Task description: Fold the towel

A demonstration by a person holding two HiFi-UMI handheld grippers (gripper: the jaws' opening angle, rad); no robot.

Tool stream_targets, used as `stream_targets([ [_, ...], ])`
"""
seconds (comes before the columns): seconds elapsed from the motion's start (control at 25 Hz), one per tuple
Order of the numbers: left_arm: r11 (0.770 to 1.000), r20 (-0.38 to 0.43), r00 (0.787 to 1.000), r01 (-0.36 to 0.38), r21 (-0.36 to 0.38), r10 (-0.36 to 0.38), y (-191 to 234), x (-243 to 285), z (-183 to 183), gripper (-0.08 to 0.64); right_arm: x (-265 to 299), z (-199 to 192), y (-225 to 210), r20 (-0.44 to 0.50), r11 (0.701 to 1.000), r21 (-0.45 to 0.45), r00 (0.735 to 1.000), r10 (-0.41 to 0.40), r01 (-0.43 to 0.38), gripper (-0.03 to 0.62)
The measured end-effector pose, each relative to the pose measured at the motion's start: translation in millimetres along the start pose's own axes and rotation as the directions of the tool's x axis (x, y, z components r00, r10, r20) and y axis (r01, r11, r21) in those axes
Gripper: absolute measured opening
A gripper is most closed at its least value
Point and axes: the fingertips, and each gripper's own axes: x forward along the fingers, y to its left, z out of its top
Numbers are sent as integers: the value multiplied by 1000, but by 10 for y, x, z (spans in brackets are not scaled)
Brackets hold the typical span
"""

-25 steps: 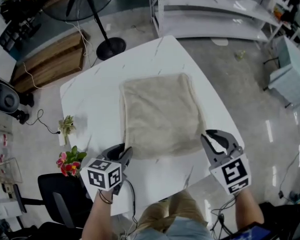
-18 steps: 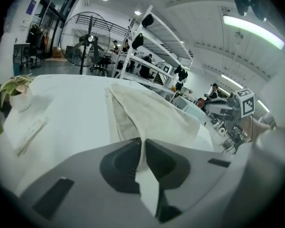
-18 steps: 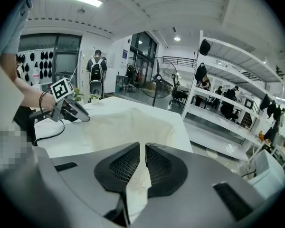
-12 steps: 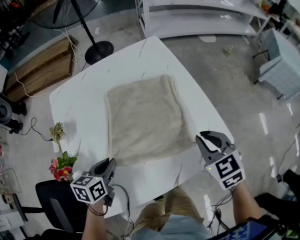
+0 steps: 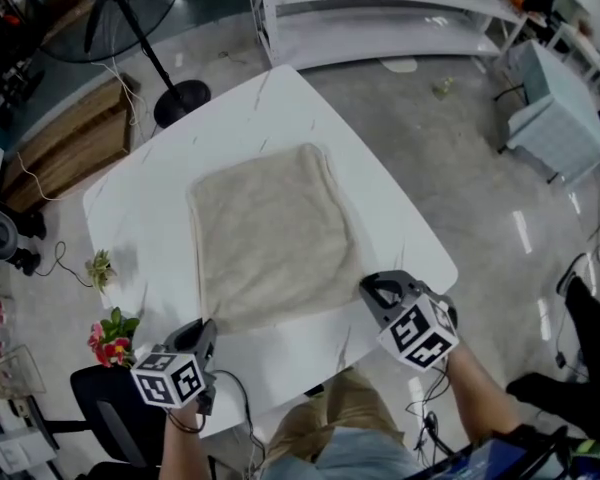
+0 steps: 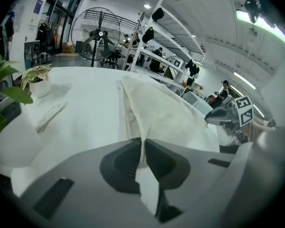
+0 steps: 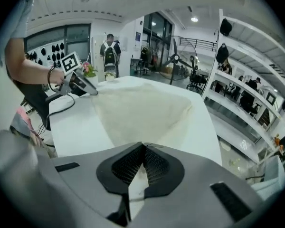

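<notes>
A beige towel (image 5: 265, 233) lies flat on the white table (image 5: 145, 193). My left gripper (image 5: 206, 334) is at the towel's near left corner. Its jaws have just been closing and now stand shut, with the towel's corner (image 6: 141, 146) pinched between the pads. My right gripper (image 5: 368, 289) is down at the near right corner. Its jaws have also just closed, and the towel's edge (image 7: 142, 109) runs in between the pads. Each gripper view shows the other gripper across the cloth: the right gripper (image 6: 223, 118) and the left gripper (image 7: 81, 87).
A small potted plant (image 5: 100, 266) and red flowers (image 5: 110, 336) stand by the table's left edge. A black chair (image 5: 110, 400) is at the near left. A floor fan's base (image 5: 180, 98) and white shelving (image 5: 380, 13) lie beyond the table.
The right gripper has dropped to the towel's near right corner and its open jaws have shut. The left gripper has shifted slightly at the near left corner and its jaws have closed.
</notes>
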Motion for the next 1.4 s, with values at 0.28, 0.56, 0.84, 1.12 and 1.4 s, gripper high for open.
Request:
stream_targets([
  [0.28, 999, -41, 999, -33, -37, 32, 61, 1, -105, 27, 94, -301, 125, -82, 999, 6, 996, 39, -39, 14],
  [0.56, 997, 33, 999, 18, 72, -20, -104, -244, 20, 203, -209, -25, 133, 3, 990, -117, 996, 84, -83, 94],
  [0.84, 852, 73, 997, -36, 522, -2, -17, -547, 37, 309, -324, 95, 202, 44, 974, -194, 991, 125, -115, 137],
  [1.12, 436, 33, 999, -34, 899, 10, -206, -229, -44, 331, -255, 95, 339, 21, 931, -338, 988, 152, -136, 170],
  [1.4, 114, -82, 993, 73, 991, 79, -153, -9, -296, 208, -149, 67, 360, -1, 889, -434, 987, 158, -143, 178],
])
